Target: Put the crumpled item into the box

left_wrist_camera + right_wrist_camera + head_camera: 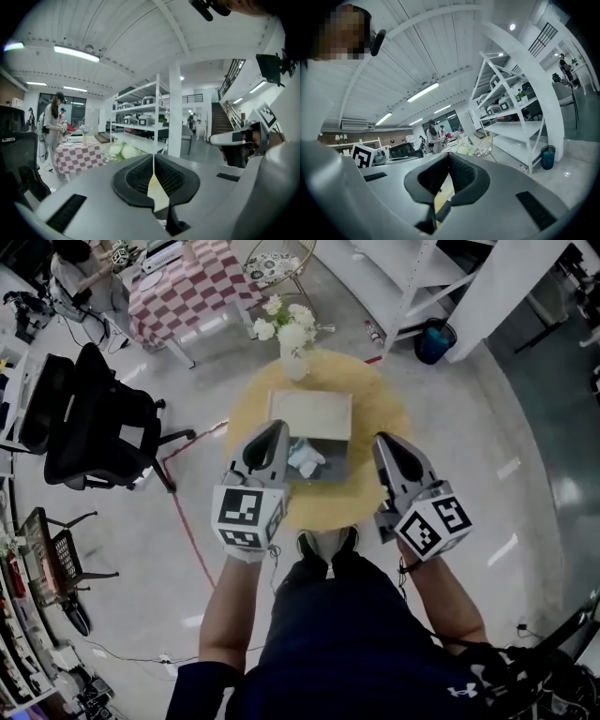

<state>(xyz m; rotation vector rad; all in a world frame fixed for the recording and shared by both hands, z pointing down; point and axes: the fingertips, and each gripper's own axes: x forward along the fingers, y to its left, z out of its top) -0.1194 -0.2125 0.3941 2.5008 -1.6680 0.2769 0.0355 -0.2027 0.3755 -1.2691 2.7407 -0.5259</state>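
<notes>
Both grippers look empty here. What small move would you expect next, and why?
Probably easing both grippers back from the round table. The crumpled item seems to lie already inside the open box, and the left gripper and right gripper have their jaws together on nothing, so no grasp seems left to make.

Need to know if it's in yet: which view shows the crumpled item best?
The head view: the crumpled item lies inside the open box. The left and right gripper views look out across the room over shut jaws and show none of it.
</notes>
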